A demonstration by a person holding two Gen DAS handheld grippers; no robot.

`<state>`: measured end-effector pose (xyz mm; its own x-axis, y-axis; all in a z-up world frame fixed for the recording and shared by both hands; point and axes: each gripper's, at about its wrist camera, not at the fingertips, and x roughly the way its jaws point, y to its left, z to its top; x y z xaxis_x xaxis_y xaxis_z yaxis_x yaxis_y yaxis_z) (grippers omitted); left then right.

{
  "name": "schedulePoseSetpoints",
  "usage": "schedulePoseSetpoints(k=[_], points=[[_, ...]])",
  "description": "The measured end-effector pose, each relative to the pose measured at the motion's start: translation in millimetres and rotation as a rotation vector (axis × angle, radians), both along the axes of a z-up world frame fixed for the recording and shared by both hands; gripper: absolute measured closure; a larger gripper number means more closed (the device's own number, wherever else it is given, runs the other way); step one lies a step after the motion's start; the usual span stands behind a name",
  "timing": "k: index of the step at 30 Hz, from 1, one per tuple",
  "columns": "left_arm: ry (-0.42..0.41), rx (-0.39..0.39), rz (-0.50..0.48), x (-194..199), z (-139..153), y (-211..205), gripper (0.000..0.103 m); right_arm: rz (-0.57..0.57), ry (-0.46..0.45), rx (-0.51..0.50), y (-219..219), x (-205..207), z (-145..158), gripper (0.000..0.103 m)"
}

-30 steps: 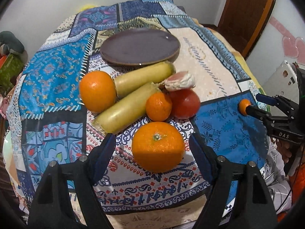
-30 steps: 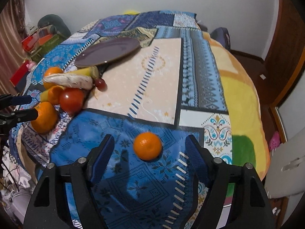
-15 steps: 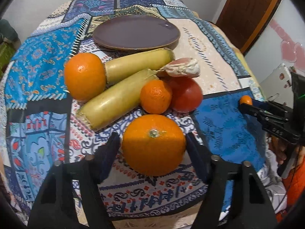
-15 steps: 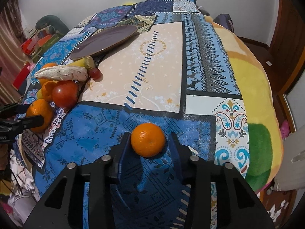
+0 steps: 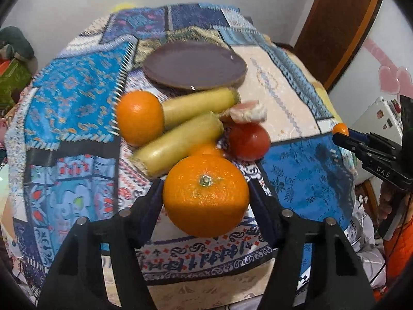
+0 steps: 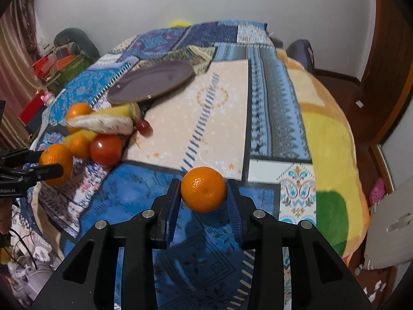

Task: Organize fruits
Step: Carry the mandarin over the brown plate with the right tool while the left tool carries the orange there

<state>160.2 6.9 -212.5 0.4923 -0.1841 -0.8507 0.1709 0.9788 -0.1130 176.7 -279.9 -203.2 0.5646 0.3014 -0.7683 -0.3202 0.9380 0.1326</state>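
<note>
Both grippers have closed in since a second ago: then the fruits sat loose between wide jaws, and now each is clamped. The left gripper point(image 5: 206, 196) points steeply down at the patchwork cloth point(image 5: 77, 108), and its two pads press the sides of the big orange point(image 5: 206, 195), stem end facing the camera. That orange sits on the near side of the fruit heap, farther from the brown plate point(image 5: 193, 69) than any of the rest. Behind it, toward the plate, lie a smaller mandarin point(image 5: 206, 151), a red tomato point(image 5: 249, 140), two yellow bananas point(image 5: 178, 139), another orange point(image 5: 139, 117) and a pale root piece point(image 5: 247, 112).

The right gripper point(image 6: 203, 193) also tilts down, jaws narrow and tight on the small orange point(image 6: 203, 189). This fruit hangs over the dark blue patch point(image 6: 144, 199) of the cloth, well apart from the plate point(image 6: 152, 84) and to the right of the heap. From the left camera the right gripper point(image 5: 342, 135) shows at the right edge, the small orange point(image 5: 340, 129) at its tip, held by a hand point(image 5: 387, 201) below it. Seen from the right camera, the left gripper point(image 6: 50, 165) grips the big orange point(image 6: 55, 162) at the heap's near end.
</note>
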Motion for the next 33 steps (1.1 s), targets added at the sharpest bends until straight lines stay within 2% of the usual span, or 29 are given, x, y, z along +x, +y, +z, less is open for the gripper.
schedulePoseSetpoints(k=[8,19,26,33], points=[[-0.103,-0.007,0.053,-2.4,38.6,15.7,0.038,0.030,-0.081,0.006,15.2,3.2,29.1,0.071],[-0.255,-0.001,0.113,15.4,87.0,30.7,0.038,0.083,-0.192,0.012,39.4,18.8,67.8,0.071],[-0.315,0.012,0.131,36.6,99.9,32.5,0.038,0.104,-0.238,0.015,54.3,36.8,80.3,0.071],[-0.328,0.019,0.138,67.8,98.0,34.0,0.038,0.103,-0.271,0.031,61.4,57.4,88.1,0.071]])
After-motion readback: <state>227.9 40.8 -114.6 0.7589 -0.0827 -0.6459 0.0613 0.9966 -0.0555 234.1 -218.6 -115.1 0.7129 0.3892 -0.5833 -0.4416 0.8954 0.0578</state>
